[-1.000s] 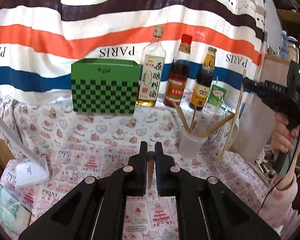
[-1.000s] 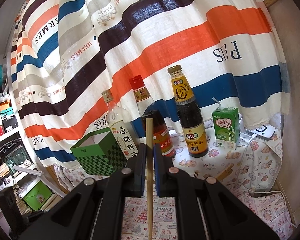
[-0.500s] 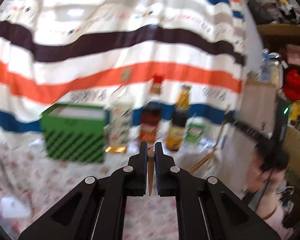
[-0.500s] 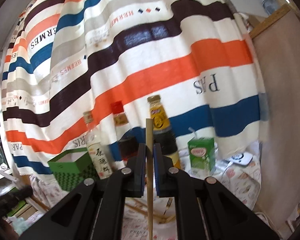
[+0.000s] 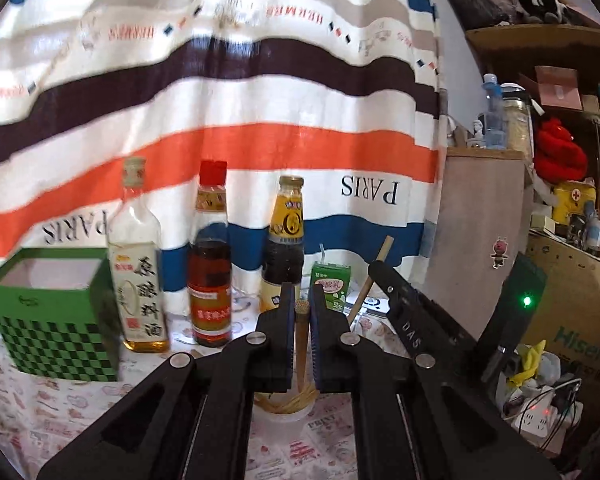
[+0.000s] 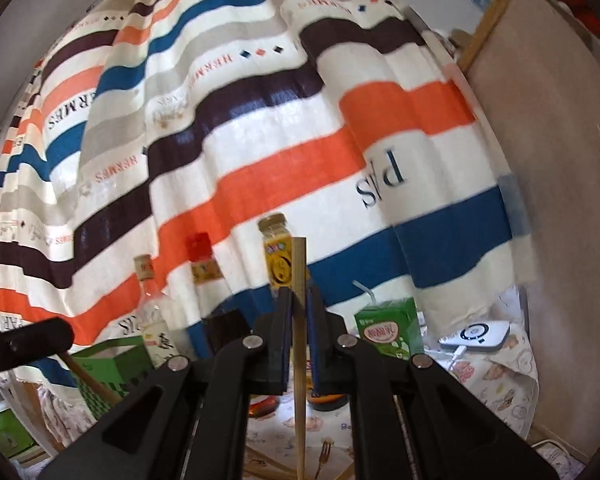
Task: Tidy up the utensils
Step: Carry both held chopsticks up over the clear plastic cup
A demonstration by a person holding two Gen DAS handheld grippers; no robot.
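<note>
Backdrop: we face a striped orange, blue, brown and white cloth (image 5: 236, 120).
Right: cluttered brown wooden shelves (image 5: 540, 36), daylight glowing through.

Counts on the bench (image 5: 60, 420)

Three bottles (image 5: 210, 264) stand in a row beside one green checkered box (image 5: 56, 320); past the bottles from the box, one green drink carton (image 5: 332, 284). Two grippers, left gripper (image 5: 301, 344) and right gripper (image 6: 299, 344), each with one chopstick (image 6: 299, 320). One fork (image 6: 323, 454) lies below.

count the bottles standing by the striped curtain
3, in a row: the clear bottle beside the green box, the red-capped bottle in the middle, then the dark bottle.
</note>
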